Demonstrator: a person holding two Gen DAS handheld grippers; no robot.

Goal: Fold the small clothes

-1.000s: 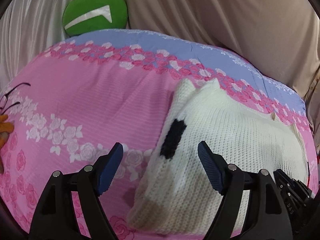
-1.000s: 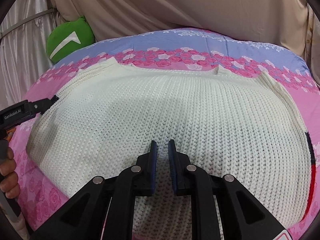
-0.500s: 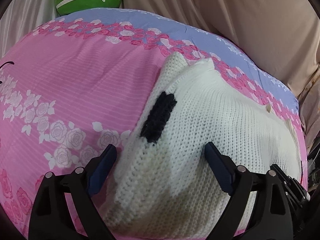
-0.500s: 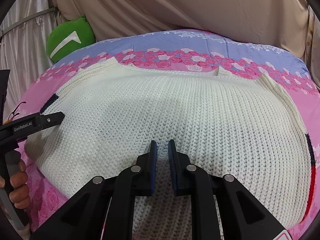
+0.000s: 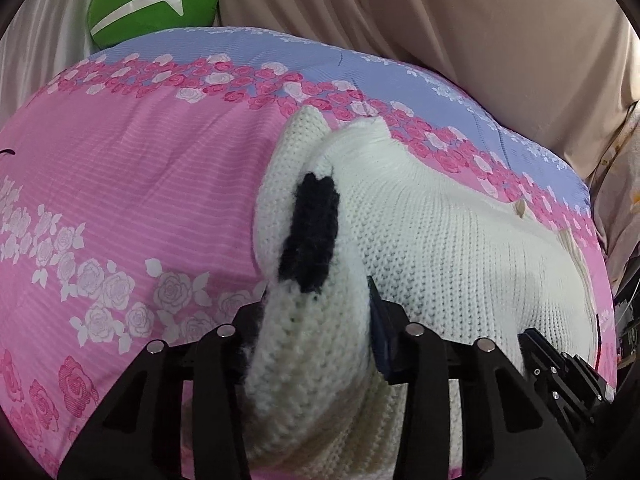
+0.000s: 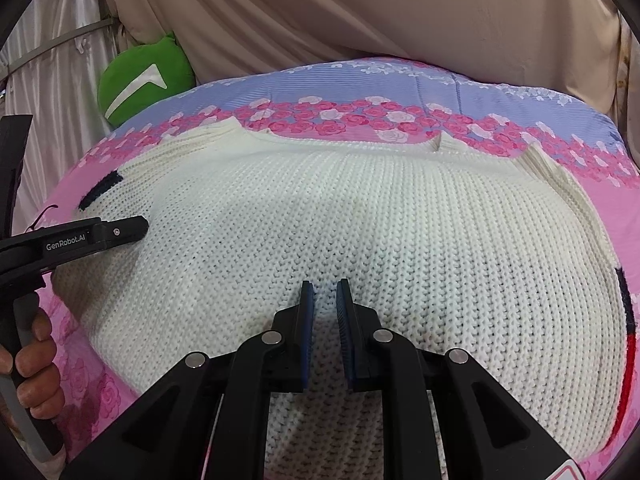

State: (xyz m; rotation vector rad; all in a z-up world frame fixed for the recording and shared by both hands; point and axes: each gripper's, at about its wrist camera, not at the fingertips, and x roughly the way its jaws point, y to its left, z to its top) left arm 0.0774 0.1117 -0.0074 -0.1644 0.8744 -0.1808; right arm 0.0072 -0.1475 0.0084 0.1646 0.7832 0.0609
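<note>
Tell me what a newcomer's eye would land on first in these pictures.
The cream knitted sweater spread across the pink rose-print bedsheet dominates both views. On its left side, the left claw is closing on a bunched sleeve with a black stripe. A green cushion sits at the far left corner.

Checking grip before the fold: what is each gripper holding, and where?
Left gripper is closing on the white sweater at its bunched side edge; the right gripper pinches its near hem.

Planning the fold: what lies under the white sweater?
The pink rose-print sheet shows all around the white sweater; whatever lies directly beneath the knit is covered.
</note>
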